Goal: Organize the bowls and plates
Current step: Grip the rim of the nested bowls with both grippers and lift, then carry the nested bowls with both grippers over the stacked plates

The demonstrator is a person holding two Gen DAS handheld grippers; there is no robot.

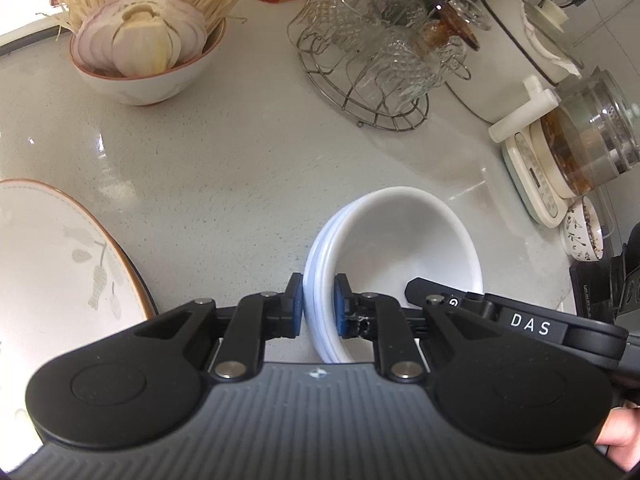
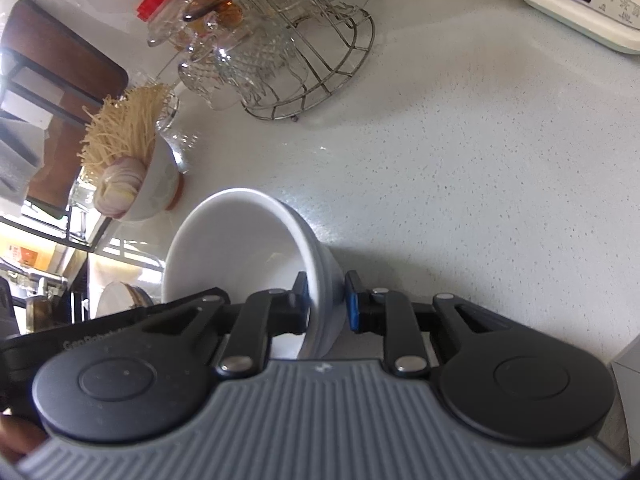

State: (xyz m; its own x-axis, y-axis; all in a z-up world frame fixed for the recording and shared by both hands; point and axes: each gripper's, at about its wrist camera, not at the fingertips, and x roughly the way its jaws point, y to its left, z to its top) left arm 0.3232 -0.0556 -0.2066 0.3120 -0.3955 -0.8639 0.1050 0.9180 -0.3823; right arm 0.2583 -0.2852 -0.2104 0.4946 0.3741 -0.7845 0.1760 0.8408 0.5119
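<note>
A stack of white bowls [image 1: 396, 248] is held between both grippers above the pale speckled counter [image 1: 240, 176]. My left gripper [image 1: 318, 304] is shut on the stack's left rim, one pad outside and one inside. My right gripper [image 2: 328, 300] grips the opposite rim of the same stack [image 2: 240, 244]; its left pad touches the inside wall, and a small gap shows at the right pad. A large white plate with a brown rim and fish drawing [image 1: 56, 256] lies at the left edge of the left wrist view.
A bowl of sliced onion and noodles [image 1: 148, 52] stands at the back left. A wire rack of cut-glass cups [image 1: 376, 52] stands behind the bowls. A white pot [image 1: 516, 52], a glass kettle on its base [image 1: 580, 148] and a small patterned dish [image 1: 584, 236] line the right.
</note>
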